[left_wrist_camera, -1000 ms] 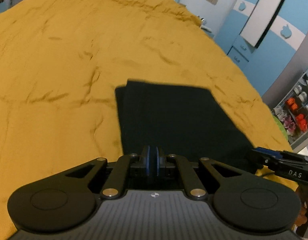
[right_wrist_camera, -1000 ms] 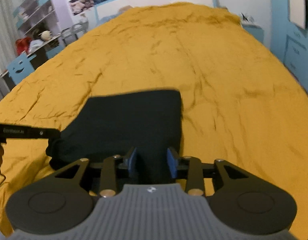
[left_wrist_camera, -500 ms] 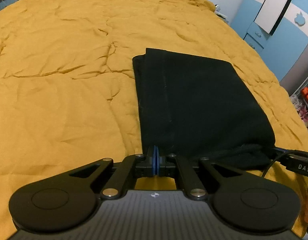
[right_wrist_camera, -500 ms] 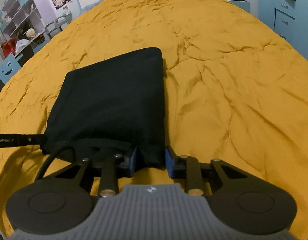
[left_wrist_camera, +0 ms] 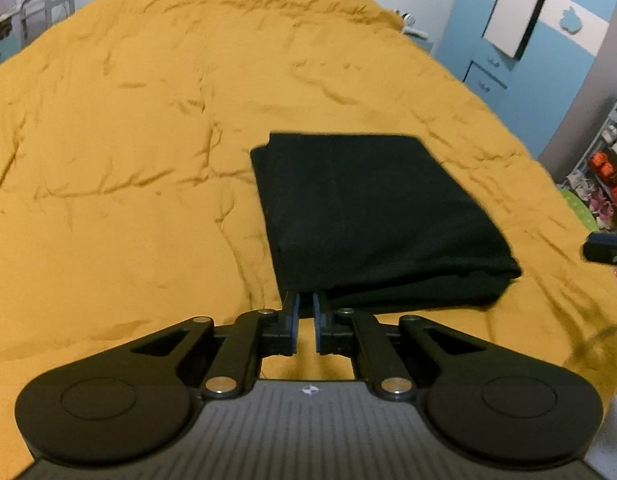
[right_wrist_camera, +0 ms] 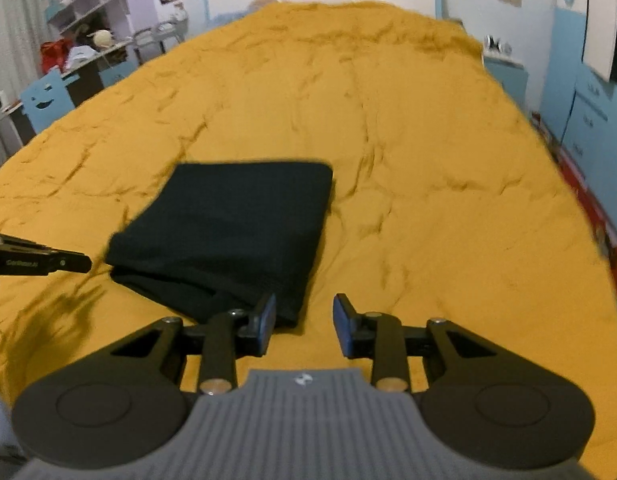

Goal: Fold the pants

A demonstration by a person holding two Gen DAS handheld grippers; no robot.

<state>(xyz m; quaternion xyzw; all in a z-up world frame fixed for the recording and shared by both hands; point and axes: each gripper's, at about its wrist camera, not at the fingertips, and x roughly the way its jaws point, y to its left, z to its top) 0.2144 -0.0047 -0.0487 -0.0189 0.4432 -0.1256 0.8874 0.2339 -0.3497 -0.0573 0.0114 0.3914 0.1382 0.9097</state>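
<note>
Fingers of left gripper (left_wrist_camera: 304, 312) parted slightly, right gripper (right_wrist_camera: 304, 314) spread wide, both released at near edge of folded pants (right_wrist_camera: 236, 224) on bed (right_wrist_camera: 428, 160). Best backed straight off, leaving fold undisturbed.

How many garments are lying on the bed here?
1: the folded black pants lie on the yellow bedspread, just ahead of the left gripper and the right gripper. Nothing else shows on the bed, though its near edge is out of view.
</note>
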